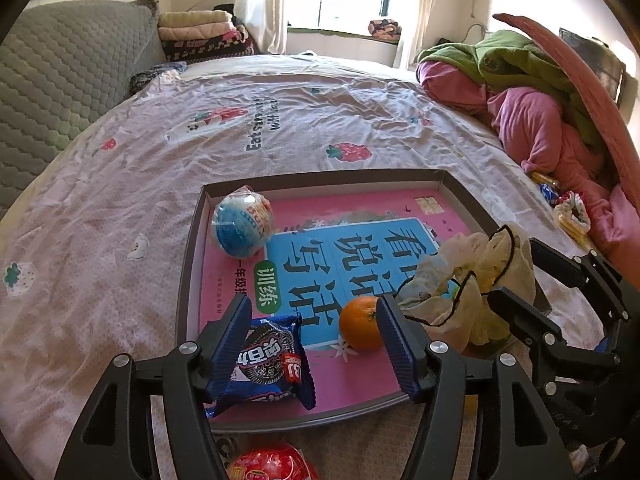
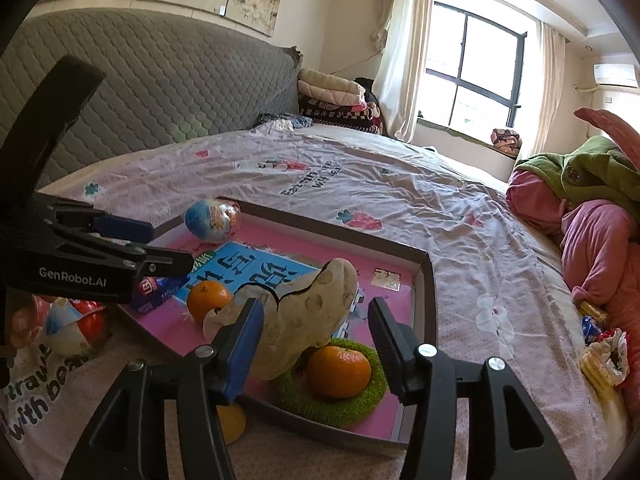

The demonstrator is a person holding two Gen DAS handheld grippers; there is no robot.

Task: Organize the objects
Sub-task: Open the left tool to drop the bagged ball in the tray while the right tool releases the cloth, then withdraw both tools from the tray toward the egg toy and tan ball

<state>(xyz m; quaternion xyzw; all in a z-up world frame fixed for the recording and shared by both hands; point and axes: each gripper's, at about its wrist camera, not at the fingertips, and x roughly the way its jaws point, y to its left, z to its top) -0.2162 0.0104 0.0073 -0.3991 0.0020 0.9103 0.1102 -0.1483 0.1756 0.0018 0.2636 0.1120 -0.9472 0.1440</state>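
A shallow grey box with a pink book in its bottom lies on the bed; it also shows in the right wrist view. It holds a blue-white ball, an orange, a blue cookie packet and a cream cloth. My left gripper is open, its left finger touching the packet. My right gripper is open over the box's near corner, with the cloth between its fingers, above a second orange inside a green ring.
A red-white wrapped ball and a yellow object lie on the bed outside the box's near edge. Pink and green bedding is piled at the right, with small snacks beside it. The grey headboard stands behind.
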